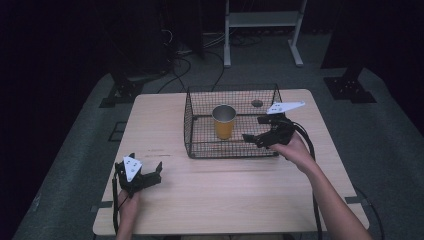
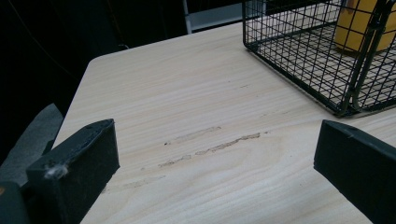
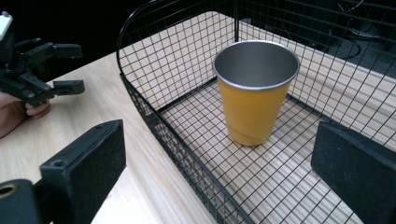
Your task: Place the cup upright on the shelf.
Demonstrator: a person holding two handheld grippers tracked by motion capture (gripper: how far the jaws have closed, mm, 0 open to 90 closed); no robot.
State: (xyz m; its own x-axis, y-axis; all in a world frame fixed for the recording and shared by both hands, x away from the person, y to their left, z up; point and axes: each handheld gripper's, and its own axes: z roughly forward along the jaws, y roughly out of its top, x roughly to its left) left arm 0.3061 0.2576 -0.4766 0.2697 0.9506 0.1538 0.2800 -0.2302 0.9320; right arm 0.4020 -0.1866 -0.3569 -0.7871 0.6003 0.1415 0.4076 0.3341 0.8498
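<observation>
A yellow cup with a bare metal inside stands upright in a black wire basket at the middle back of the wooden table. My right gripper hovers over the basket's front right part, open and empty. In the right gripper view the cup stands just beyond my right gripper, inside the basket. My left gripper rests near the table's front left, open and empty. In the left gripper view my left gripper faces bare wood, with the basket and cup at the upper right.
A small dark round object lies on the table behind the basket. A white frame stand and cables are on the floor beyond the table. Pale scuff marks streak the wood ahead of the left gripper.
</observation>
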